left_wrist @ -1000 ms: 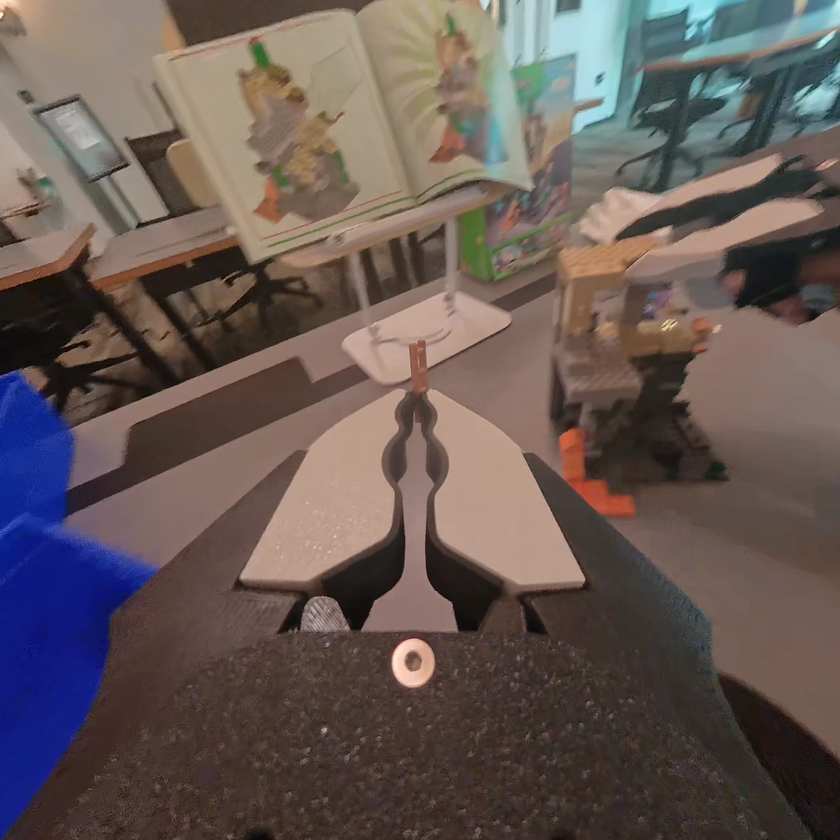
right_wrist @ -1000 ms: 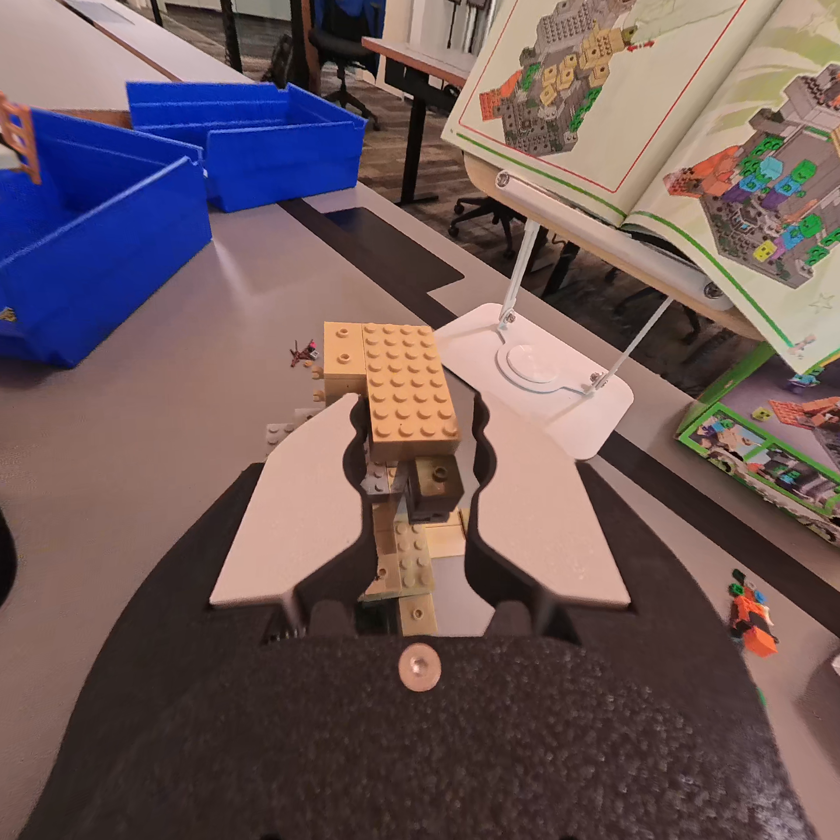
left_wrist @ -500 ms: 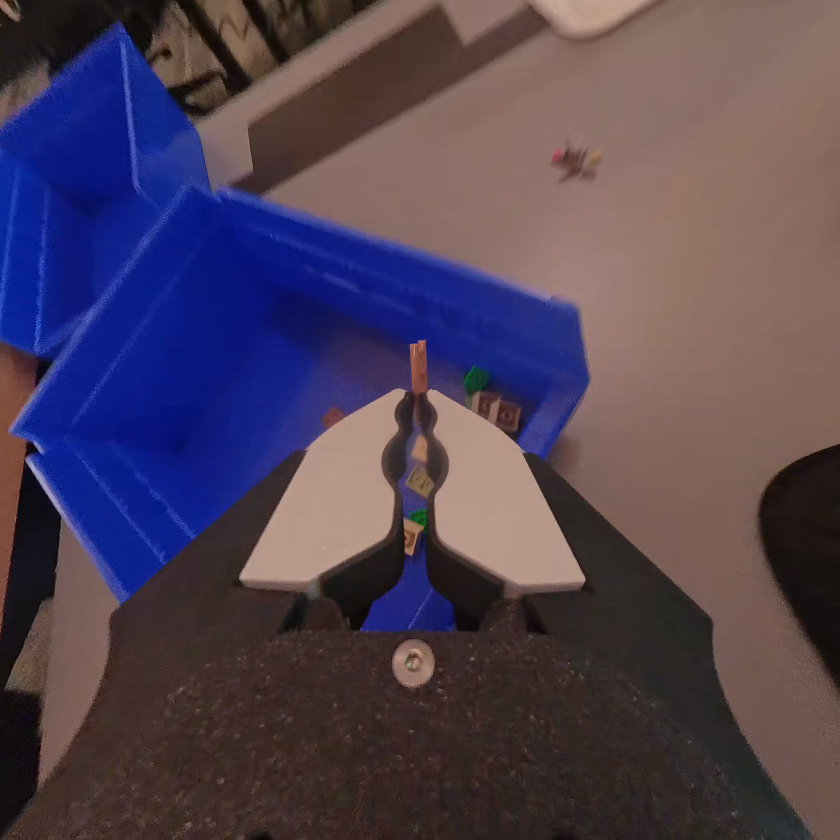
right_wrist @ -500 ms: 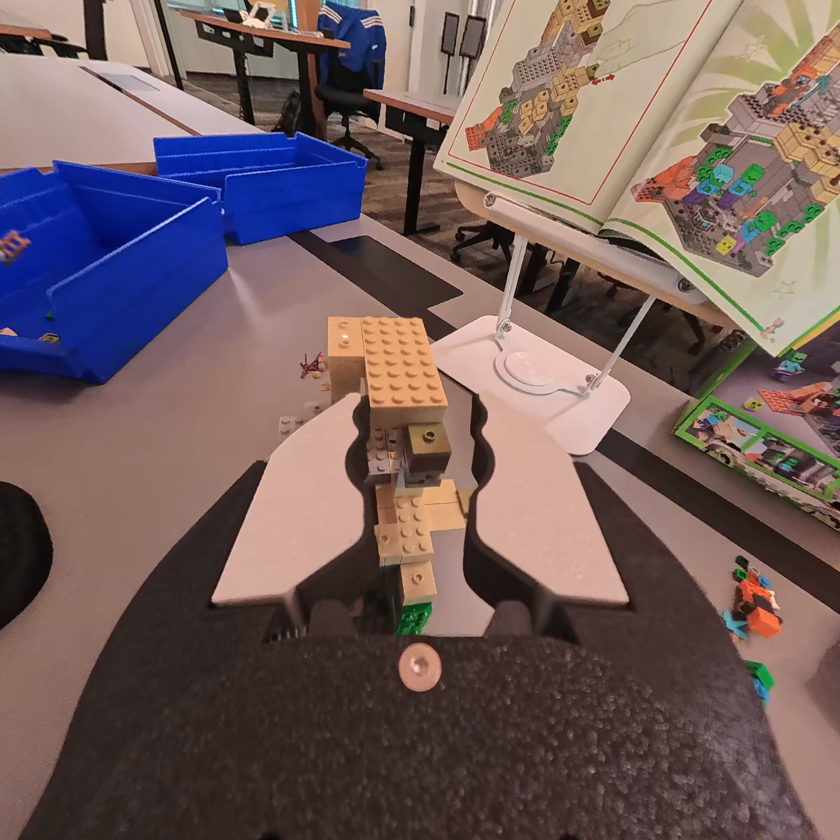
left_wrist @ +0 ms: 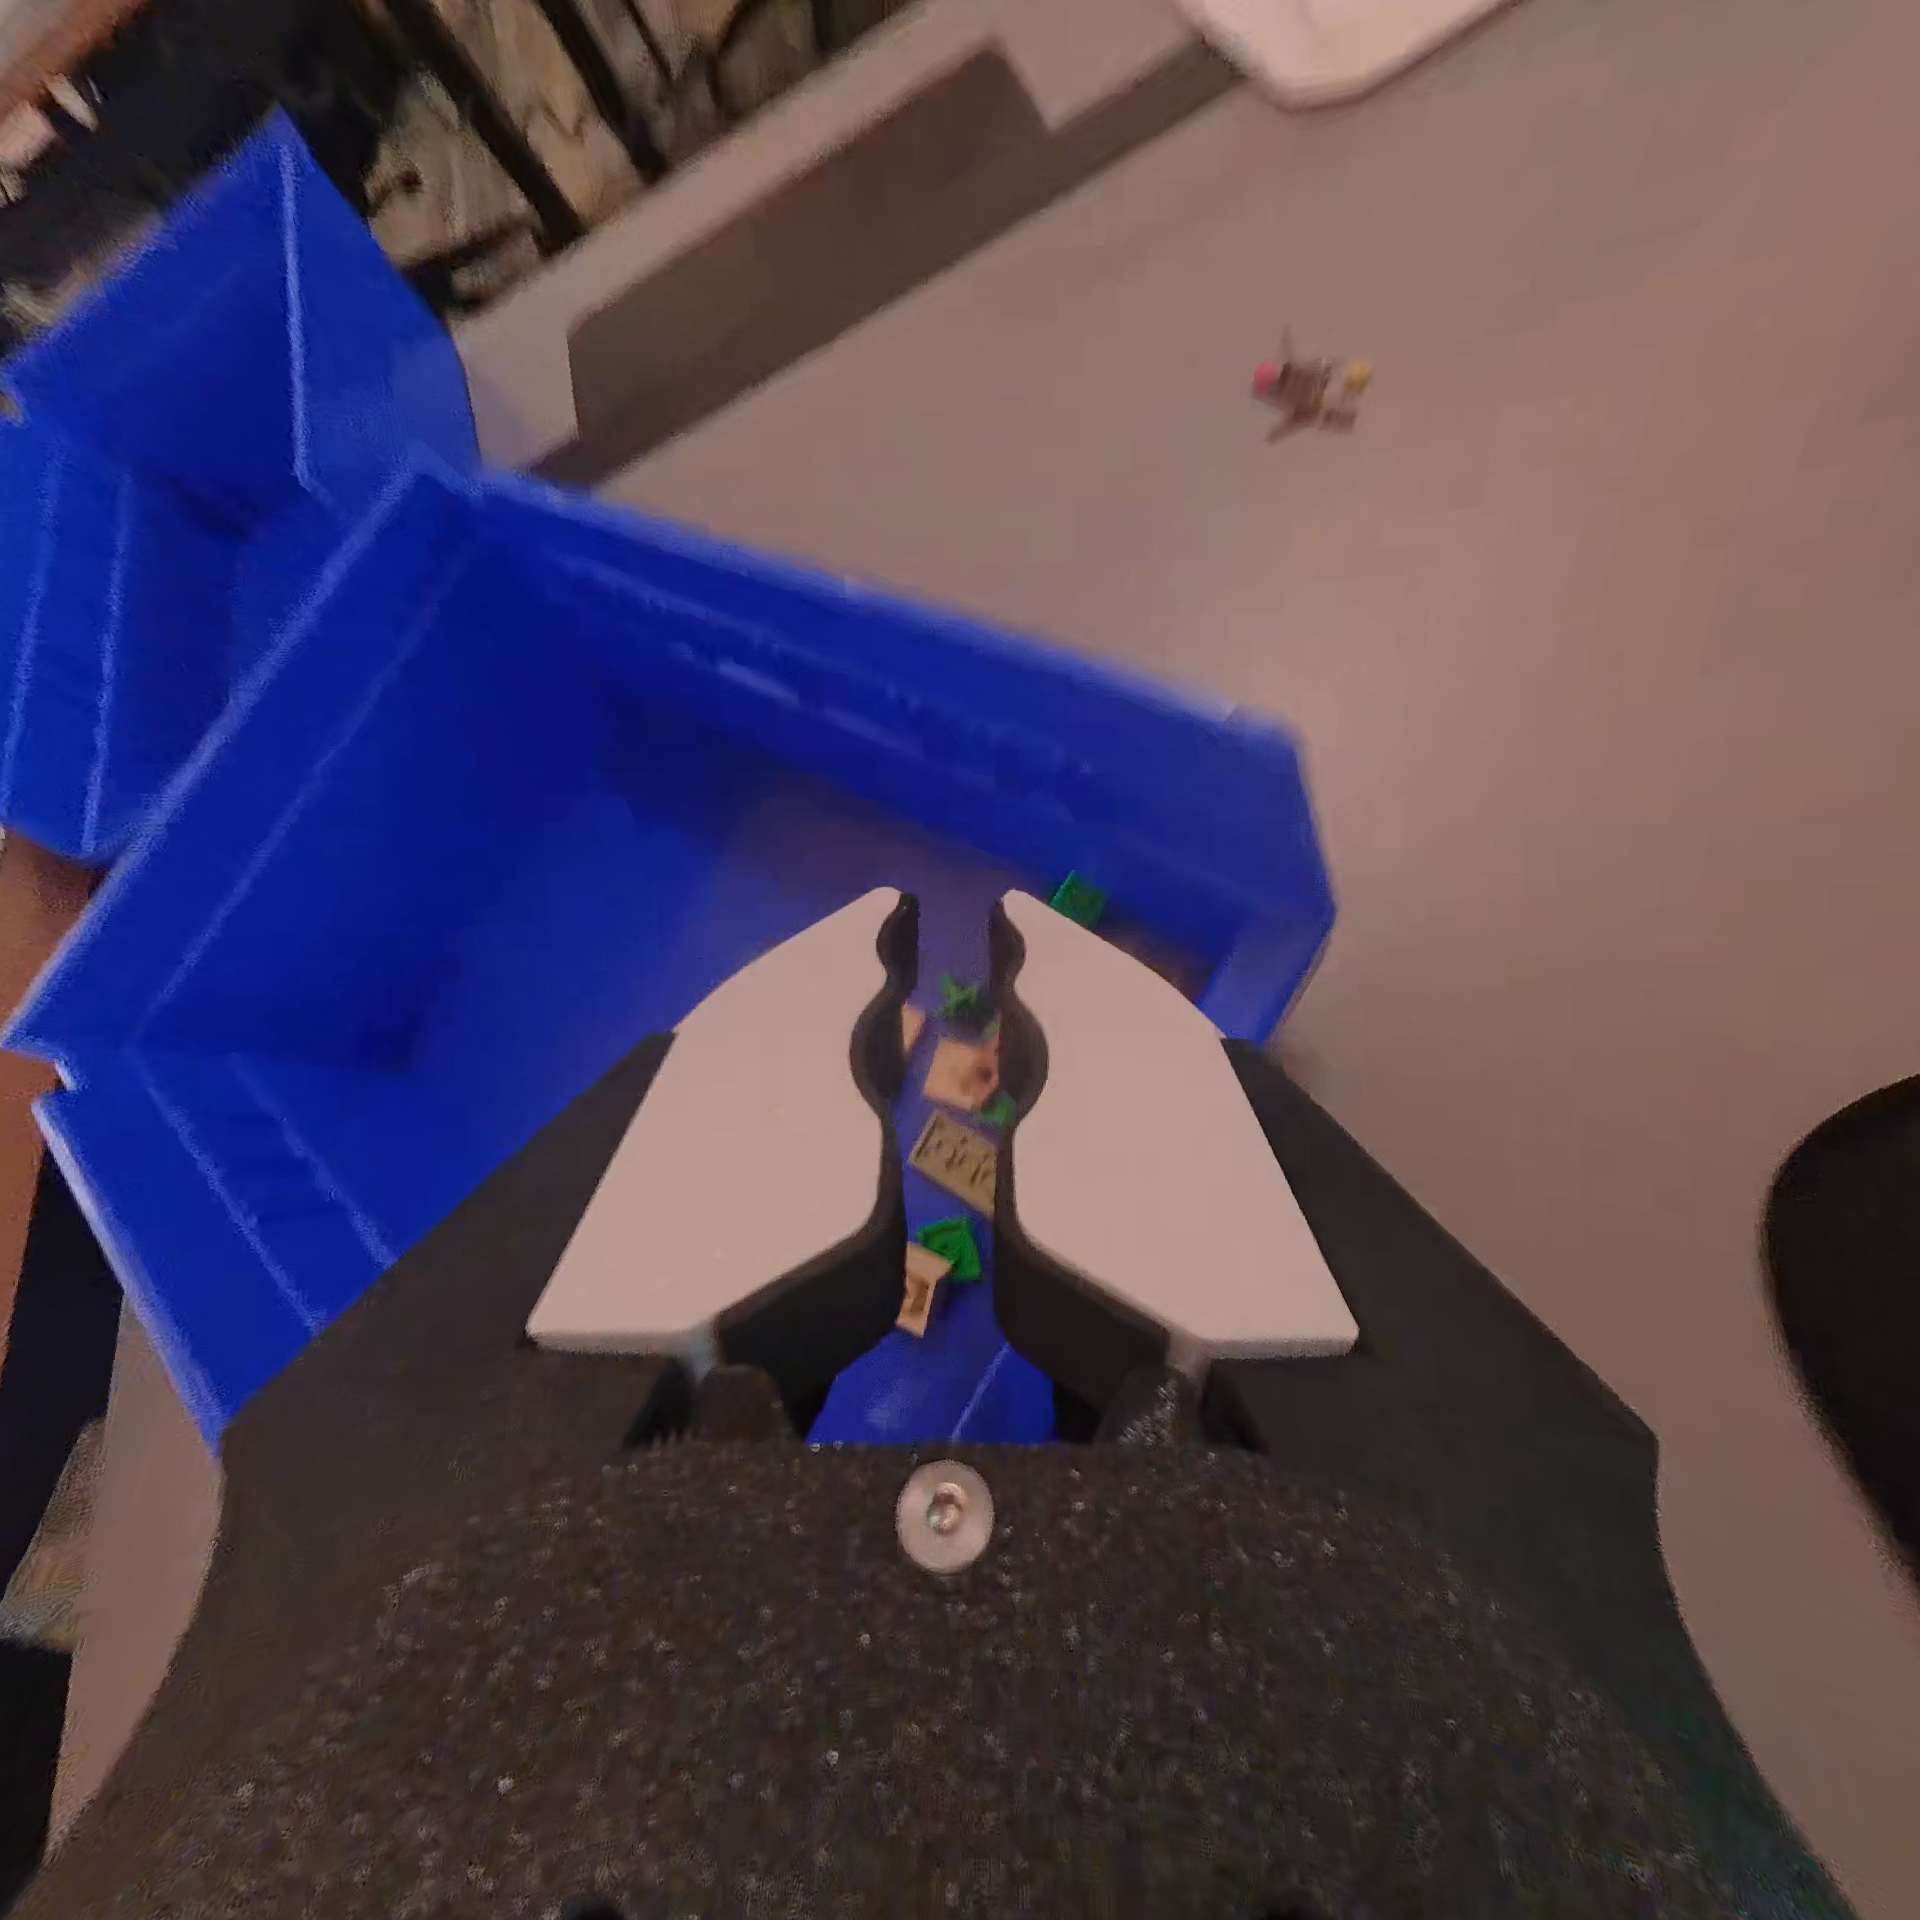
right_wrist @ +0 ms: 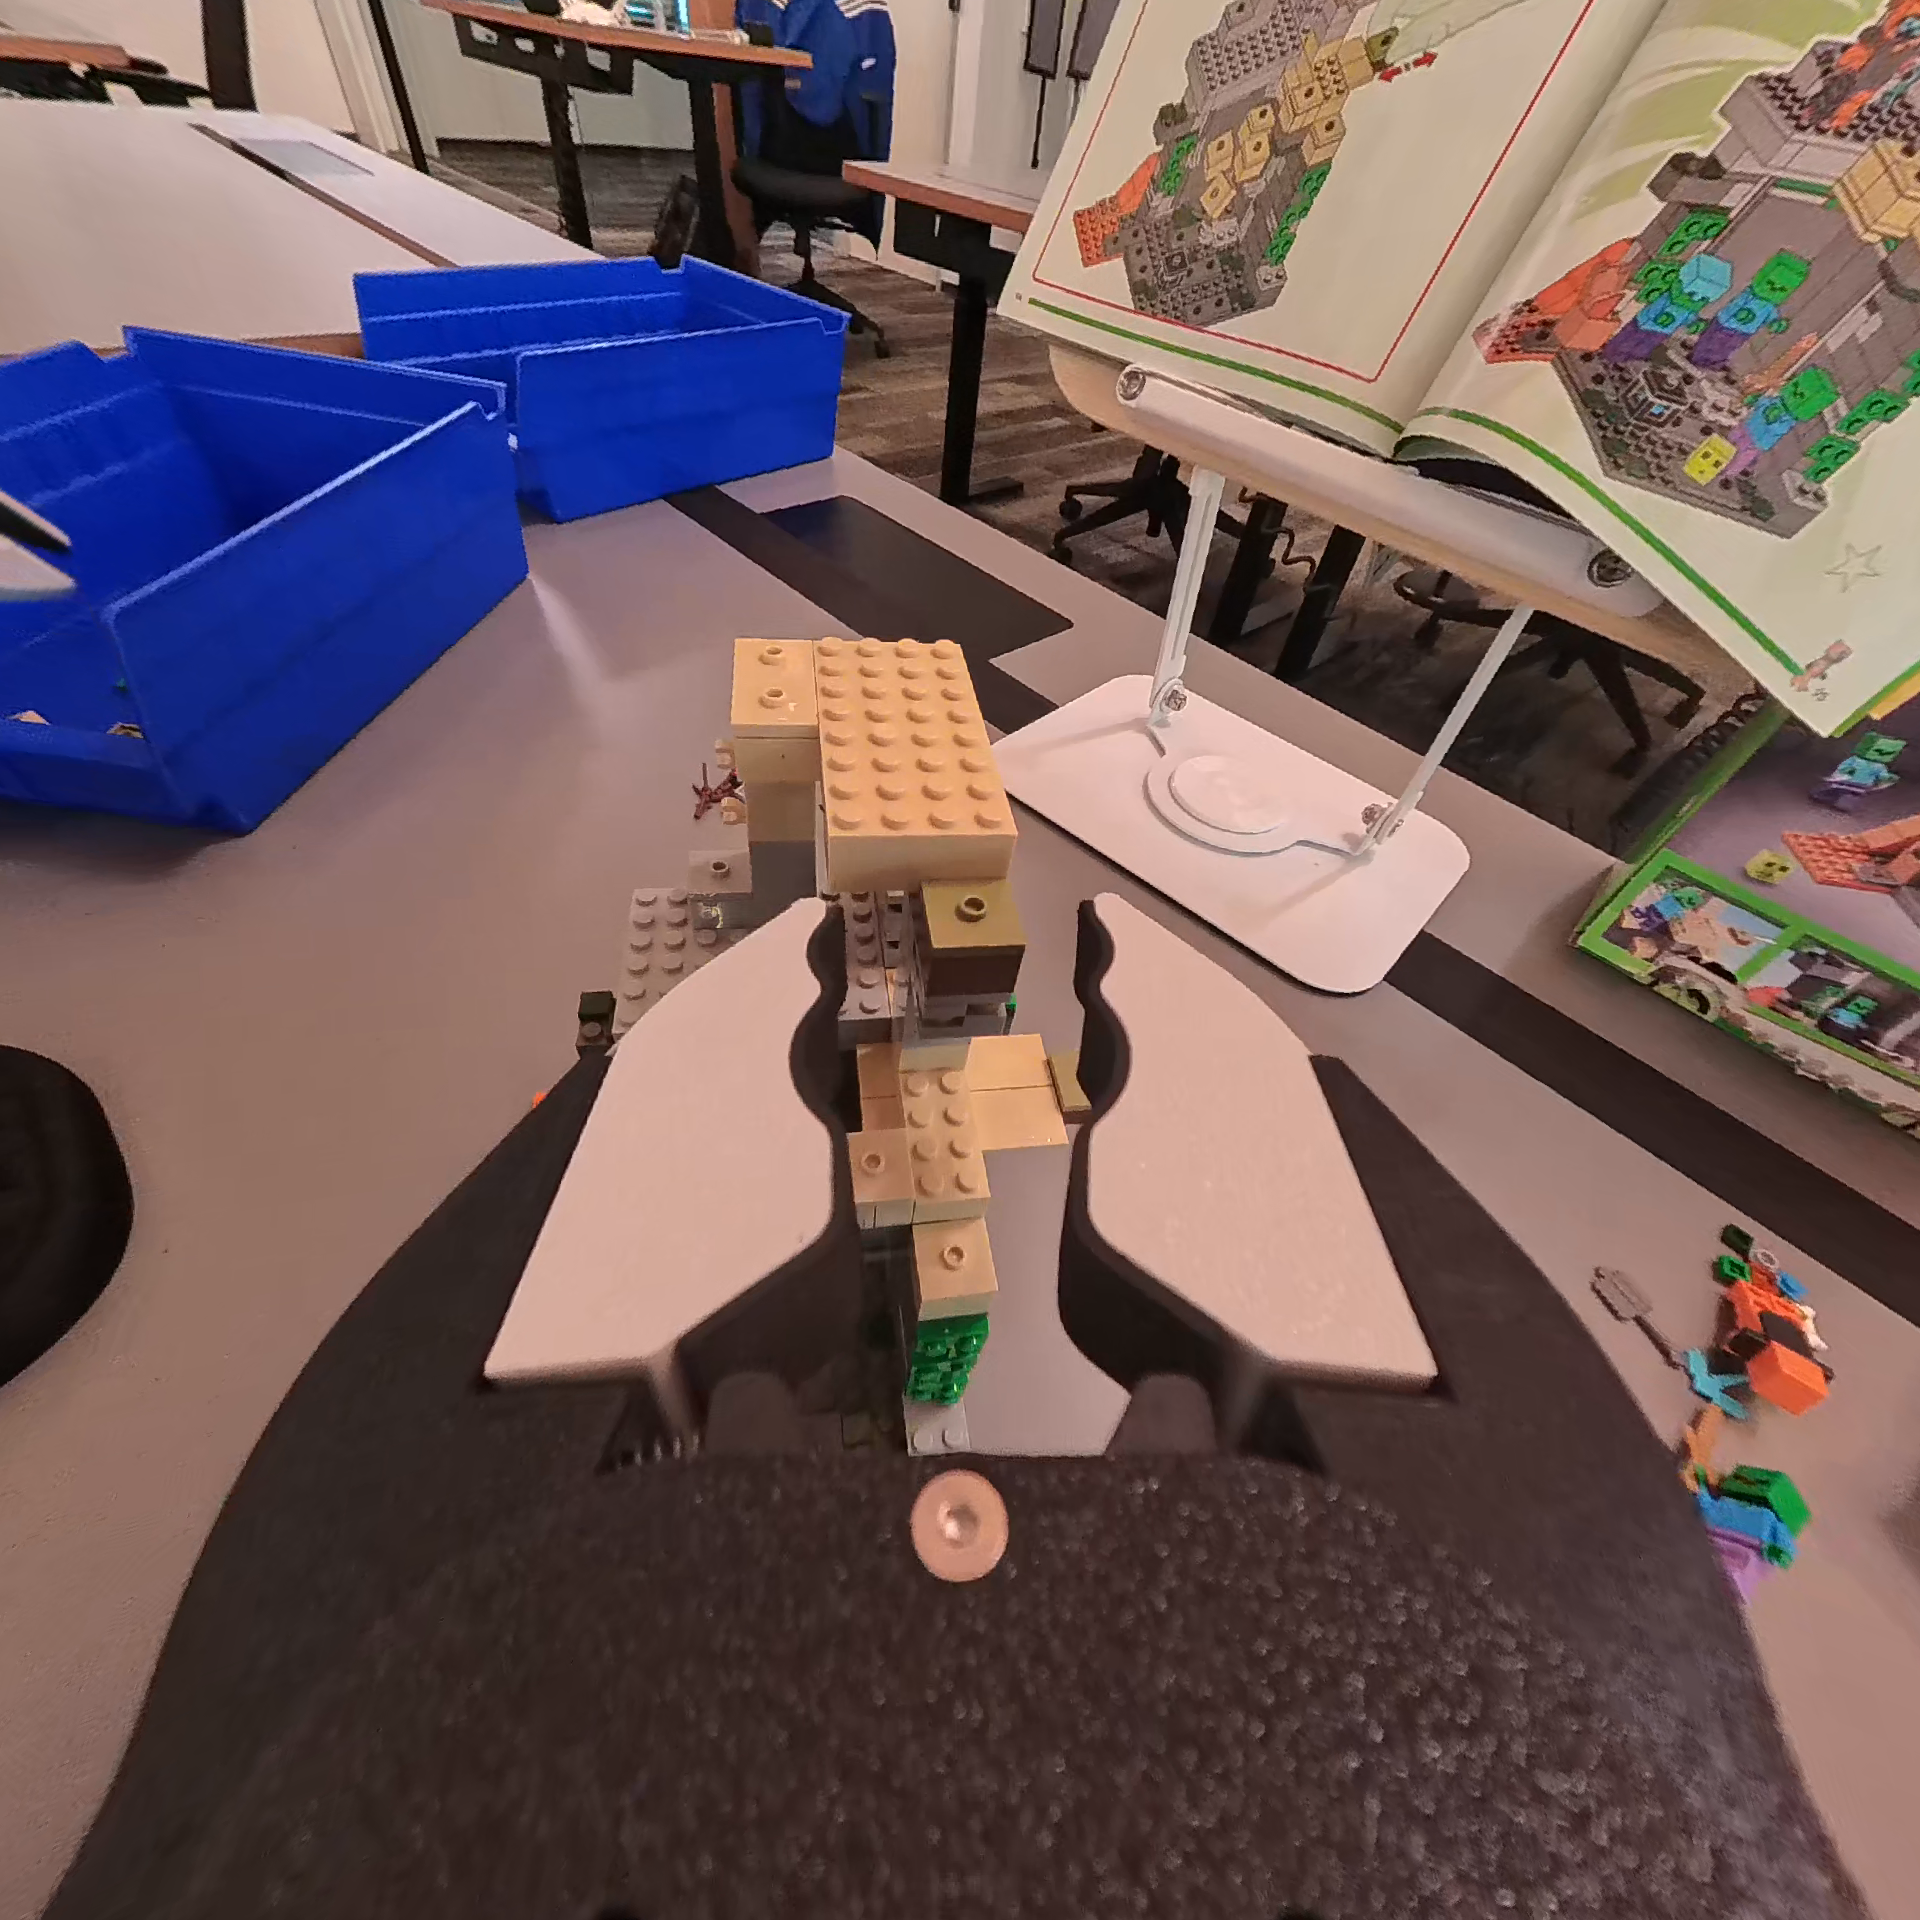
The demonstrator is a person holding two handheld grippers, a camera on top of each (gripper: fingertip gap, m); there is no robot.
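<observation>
My left gripper [left_wrist: 951,914] is open and empty, tips a little apart, over the near blue bin [left_wrist: 520,831]. Small tan plates [left_wrist: 954,1162] and green pieces [left_wrist: 951,1242] lie on the bin floor below it. My right gripper [right_wrist: 953,914] is open, with one finger on each side of a tan, grey and green brick model [right_wrist: 914,769] that stands on the grey table [right_wrist: 312,935]. I cannot tell whether the fingers touch it. The left gripper's tip [right_wrist: 26,551] shows over the blue bin [right_wrist: 260,582] in the right wrist view.
A second blue bin [right_wrist: 644,384] stands behind the first. An open instruction book [right_wrist: 1455,208] rests on a white stand [right_wrist: 1236,821]. A green box [right_wrist: 1766,935] and loose bricks [right_wrist: 1756,1361] lie at right. A tiny figure [right_wrist: 717,790] lies by the model, a black round object [right_wrist: 52,1195] at left.
My left gripper swung from the model to over the blue bin, then opened; the thin brown piece it held is gone from its tips. My right gripper drew back slightly along the model.
</observation>
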